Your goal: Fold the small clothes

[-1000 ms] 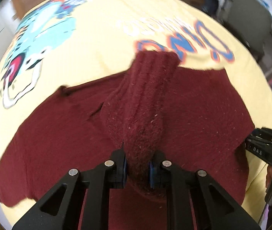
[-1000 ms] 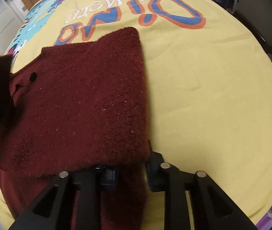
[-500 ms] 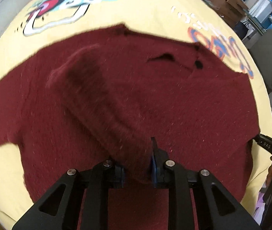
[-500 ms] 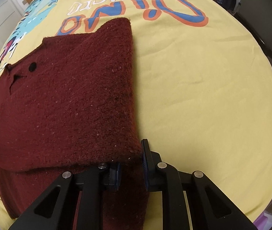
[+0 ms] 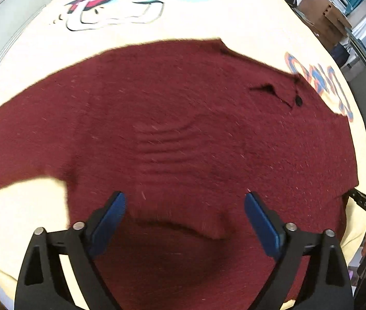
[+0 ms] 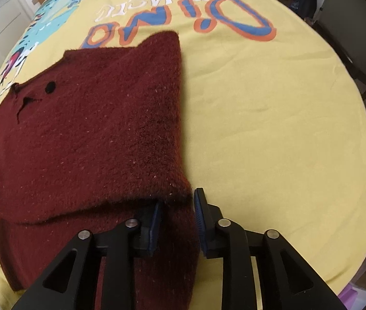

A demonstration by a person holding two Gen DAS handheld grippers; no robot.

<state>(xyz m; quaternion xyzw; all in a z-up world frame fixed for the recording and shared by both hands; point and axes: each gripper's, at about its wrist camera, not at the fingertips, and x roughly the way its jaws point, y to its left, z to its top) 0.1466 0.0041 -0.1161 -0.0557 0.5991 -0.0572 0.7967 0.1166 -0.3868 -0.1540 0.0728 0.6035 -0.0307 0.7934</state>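
Maroon knit sweater (image 5: 183, 134) lies flat on a yellow printed cloth (image 6: 273, 103), filling the frame centre. Left tongs (image 5: 184, 217) spread wide above it, holding nothing. Right tongs (image 6: 176, 222), lower centre, stand slightly parted around the sweater's folded edge.

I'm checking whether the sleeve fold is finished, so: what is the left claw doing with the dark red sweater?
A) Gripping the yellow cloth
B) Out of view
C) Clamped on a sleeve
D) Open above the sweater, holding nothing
D: the left claw stands wide open, its blue pads apart over the flat dark red sweater.
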